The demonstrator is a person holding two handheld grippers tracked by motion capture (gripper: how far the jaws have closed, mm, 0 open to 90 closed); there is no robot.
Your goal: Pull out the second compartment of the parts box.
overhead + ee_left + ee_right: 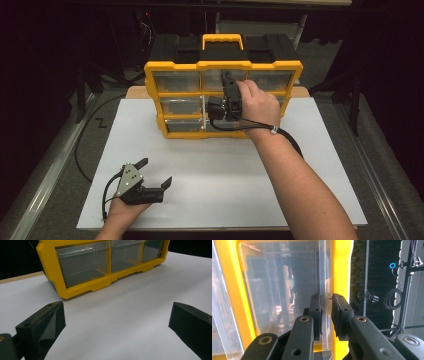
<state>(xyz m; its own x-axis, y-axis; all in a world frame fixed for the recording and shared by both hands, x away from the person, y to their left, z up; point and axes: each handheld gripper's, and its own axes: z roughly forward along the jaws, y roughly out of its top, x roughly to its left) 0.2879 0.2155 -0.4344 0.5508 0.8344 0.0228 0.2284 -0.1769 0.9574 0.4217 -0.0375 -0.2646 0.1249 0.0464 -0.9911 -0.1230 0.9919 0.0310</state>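
Observation:
A yellow organizer [172,65] with a black top and rows of clear drawers stands at the back of the white board [225,170]. My right gripper [228,79] is up at the top middle drawer [287,290], turned on its side. Its jaws are shut on that drawer's clear front lip [325,277], just beside the yellow frame [340,270]. My left gripper [157,170] rests low near the board's front left, wide open with nothing between its pads [51,320]. It looks toward the organizer's bottom row [82,267].
A yellow carry handle [222,40] tops the organizer. Cables [82,145] run over the grey floor left of the board, and a metal rail [45,185] lies along that side. Dark stands [355,95] are at the right. Bare board [140,302] stretches between the left gripper and the organizer.

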